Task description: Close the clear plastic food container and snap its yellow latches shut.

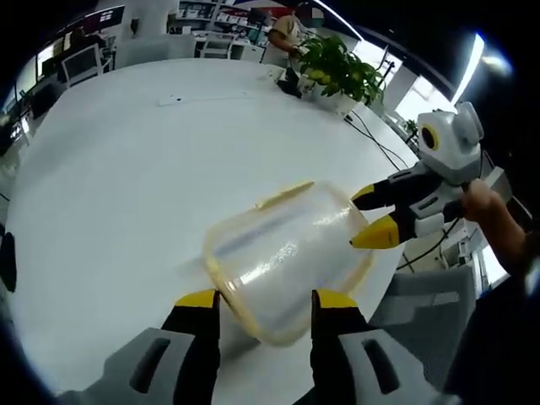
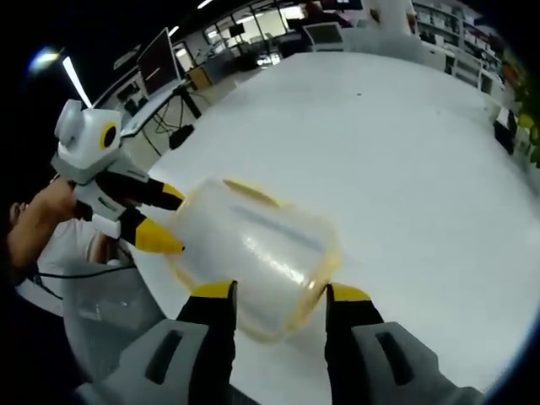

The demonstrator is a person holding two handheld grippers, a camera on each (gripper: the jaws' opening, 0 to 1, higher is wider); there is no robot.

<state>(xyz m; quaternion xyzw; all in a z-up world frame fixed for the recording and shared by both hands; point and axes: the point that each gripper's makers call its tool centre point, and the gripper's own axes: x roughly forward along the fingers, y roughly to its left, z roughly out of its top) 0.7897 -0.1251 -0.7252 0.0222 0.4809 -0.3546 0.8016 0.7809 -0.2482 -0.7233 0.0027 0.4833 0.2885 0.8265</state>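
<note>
Fingers of the left gripper (image 1: 266, 302) and the right gripper (image 2: 279, 293) stand spread at opposite ends of the clear rounded plastic food container with yellow trim (image 1: 283, 257), which seems lifted between them above the round white table (image 1: 126, 169), a yellow latch (image 1: 285, 194) sticking out loose. Whether either pair actually pinches a wall, I cannot tell. Setting it flat first would likely help, then pressing each latch down squarely against the rim.
</note>
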